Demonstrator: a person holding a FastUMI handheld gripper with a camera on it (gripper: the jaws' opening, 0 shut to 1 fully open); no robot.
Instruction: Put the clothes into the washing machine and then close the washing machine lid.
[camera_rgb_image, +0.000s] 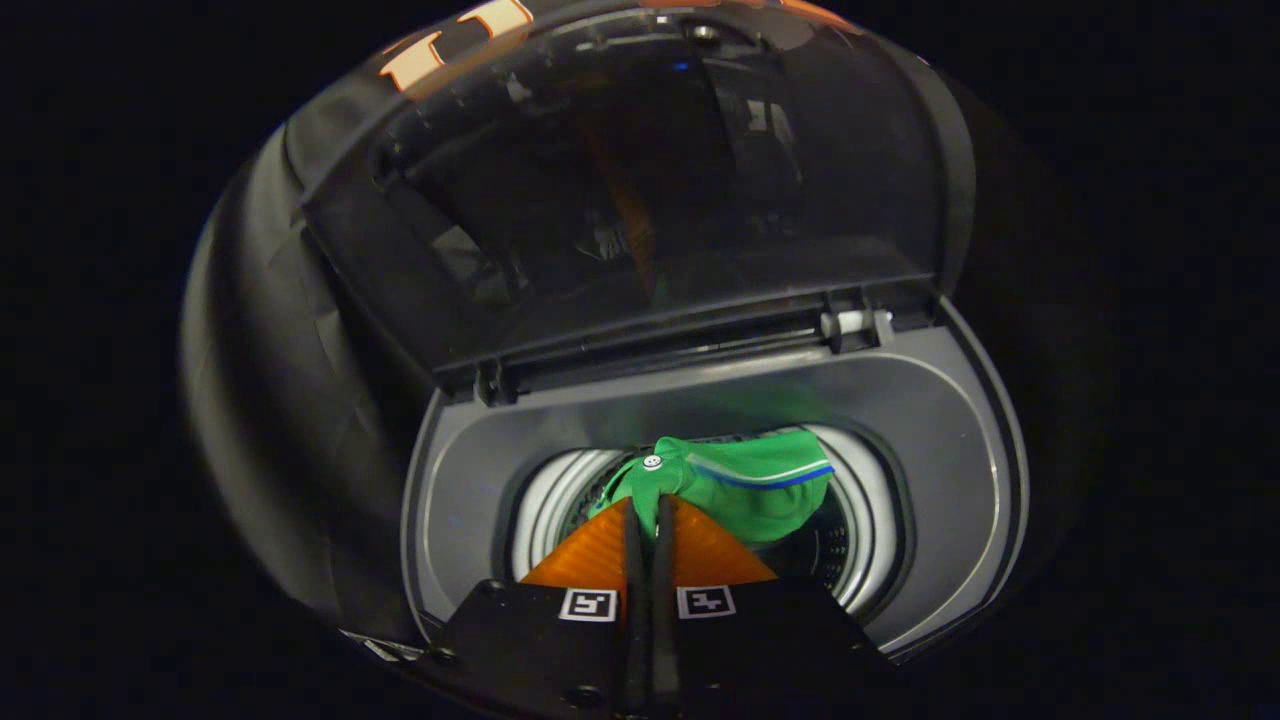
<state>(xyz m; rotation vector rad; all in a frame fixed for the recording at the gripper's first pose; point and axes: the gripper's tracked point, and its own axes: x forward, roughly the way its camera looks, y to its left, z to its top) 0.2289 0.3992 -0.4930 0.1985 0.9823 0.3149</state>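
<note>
- Hand-held gripper (646, 520): its two orange wedge fingers are pressed nearly together, pinching a fold of the bright green cloth garment with a blue-and-white stripe (745, 480) at their tips. Closed on the cloth.
- Garment position: it hangs from the fingertips directly over the round opening of the ribbed steel drum (860, 545), just ahead of the fingers and bulging off to their right. A small white snap button sits on the pinched fold.
- Garment axis: long axis runs roughly crosswise to the fingers, the striped end pointing right and away; the bunched end is at the grip.
- Dark grey top-loading washing machine (470, 480): the drum lies below and beyond the fingertips.
- Smoked translucent hinged lid (620, 200): stands raised behind the opening, hinges along the far rim.
- Judgement: garment is over the drum mouth but not yet released; letting go here should drop it in. Lid closing not begun.
</note>
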